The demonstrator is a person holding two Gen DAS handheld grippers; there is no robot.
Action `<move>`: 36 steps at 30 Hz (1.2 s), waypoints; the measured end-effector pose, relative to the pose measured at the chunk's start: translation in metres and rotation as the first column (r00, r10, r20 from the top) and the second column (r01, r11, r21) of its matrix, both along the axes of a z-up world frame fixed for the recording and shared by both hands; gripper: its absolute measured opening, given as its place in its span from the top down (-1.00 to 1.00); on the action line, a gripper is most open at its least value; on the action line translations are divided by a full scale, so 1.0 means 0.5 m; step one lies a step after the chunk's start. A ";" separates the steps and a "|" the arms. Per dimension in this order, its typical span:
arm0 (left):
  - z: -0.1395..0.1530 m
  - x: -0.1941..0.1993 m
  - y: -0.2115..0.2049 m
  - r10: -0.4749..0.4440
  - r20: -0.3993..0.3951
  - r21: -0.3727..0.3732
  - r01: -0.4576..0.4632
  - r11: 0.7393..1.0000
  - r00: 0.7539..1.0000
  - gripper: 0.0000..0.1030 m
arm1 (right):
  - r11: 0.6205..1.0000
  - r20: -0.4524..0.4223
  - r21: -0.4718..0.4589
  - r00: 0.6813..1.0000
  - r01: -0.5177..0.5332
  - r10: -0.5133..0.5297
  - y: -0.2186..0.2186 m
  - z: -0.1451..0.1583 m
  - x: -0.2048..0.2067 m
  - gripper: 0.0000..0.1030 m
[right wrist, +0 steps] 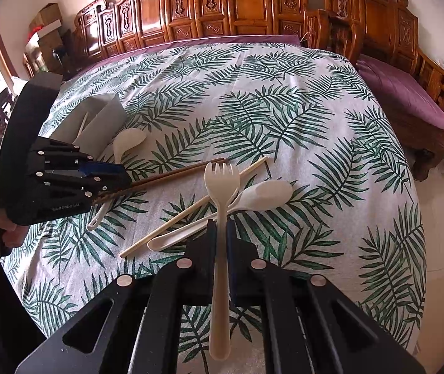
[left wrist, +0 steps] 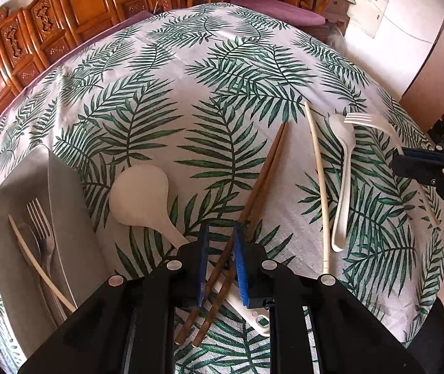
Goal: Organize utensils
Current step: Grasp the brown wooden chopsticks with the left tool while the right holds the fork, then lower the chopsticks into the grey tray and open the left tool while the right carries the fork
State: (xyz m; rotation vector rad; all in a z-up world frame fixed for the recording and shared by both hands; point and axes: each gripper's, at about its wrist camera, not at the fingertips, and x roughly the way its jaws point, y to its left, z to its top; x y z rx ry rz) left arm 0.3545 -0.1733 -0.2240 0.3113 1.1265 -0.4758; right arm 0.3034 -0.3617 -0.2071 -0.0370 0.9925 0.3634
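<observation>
Right wrist view: right claw [right wrist: 221, 227] clamps the white fork [right wrist: 220, 218]; left claw [left wrist: 219, 237] pinches the brown chopsticks [left wrist: 261, 180].

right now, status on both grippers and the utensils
Left gripper shut on brown chopsticks. Right gripper shut on white fork. White spoon and pale chopstick loose under fork.

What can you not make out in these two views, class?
- Left wrist view: rice paddle handle, partly hidden behind the left hand-held gripper.
- Left wrist view: brown chopsticks, grip contact unclear.
- Right wrist view: grey tray contents, too small.
</observation>
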 end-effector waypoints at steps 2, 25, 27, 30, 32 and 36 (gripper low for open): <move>0.000 0.000 -0.001 -0.014 -0.012 -0.007 0.014 1.000 1.000 0.71 | 1.000 0.000 0.000 1.000 0.001 -0.001 0.000 -0.001 0.000 0.84; 0.012 -0.012 -0.041 -0.053 0.031 -0.042 0.055 0.998 0.998 0.92 | 1.000 -0.008 -0.006 1.000 -0.005 0.005 0.003 -0.011 -0.003 0.84; 0.023 -0.016 -0.036 -0.047 0.040 -0.053 0.049 0.997 0.998 0.92 | 1.000 -0.008 -0.009 1.000 -0.006 0.006 0.006 -0.011 -0.002 0.84; 0.039 -0.015 -0.021 -0.021 0.059 -0.060 0.024 0.998 0.998 0.92 | 1.000 -0.008 -0.010 1.000 -0.007 0.007 0.009 -0.009 -0.003 0.84; 0.058 -0.018 -0.006 -0.001 0.082 -0.061 0.006 0.998 0.997 0.92 | 1.000 -0.004 -0.012 1.000 -0.012 0.012 0.011 -0.006 -0.002 0.84; 0.101 -0.025 0.026 0.030 0.117 -0.070 -0.022 0.997 0.993 0.92 | 1.000 0.003 -0.004 1.000 -0.018 0.018 0.027 0.006 0.002 0.84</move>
